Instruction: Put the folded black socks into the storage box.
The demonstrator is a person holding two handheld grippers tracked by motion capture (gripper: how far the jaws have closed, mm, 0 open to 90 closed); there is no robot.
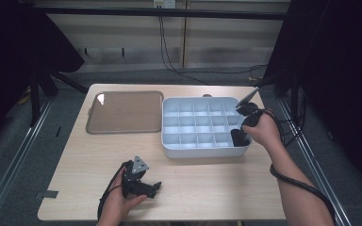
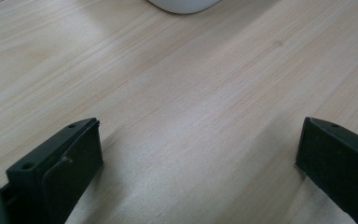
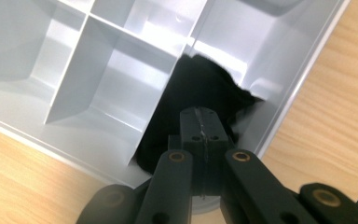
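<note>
A white divided tray (image 1: 202, 153) sits right of the table's middle. Something black and soft, like cloth (image 3: 200, 84), fills its near right corner compartment. My right gripper (image 3: 200, 119) points down at that compartment, jaws pressed together with their tips right over the cloth; whether they pinch a fold is hidden. From the high view, the right gripper (image 1: 240, 132) hangs over that corner in the person's right hand. My left gripper (image 1: 156, 187) rests low near the table's front edge, open. Bare wood lies between the left gripper's (image 2: 200, 140) jaws.
A brown flat tray (image 1: 125, 112) lies at the back left of the wooden table (image 1: 207, 188). The white tray's rounded corner (image 2: 184, 5) shows at the top of the left gripper view. Cables trail off the right side near a dark stand (image 1: 294, 94).
</note>
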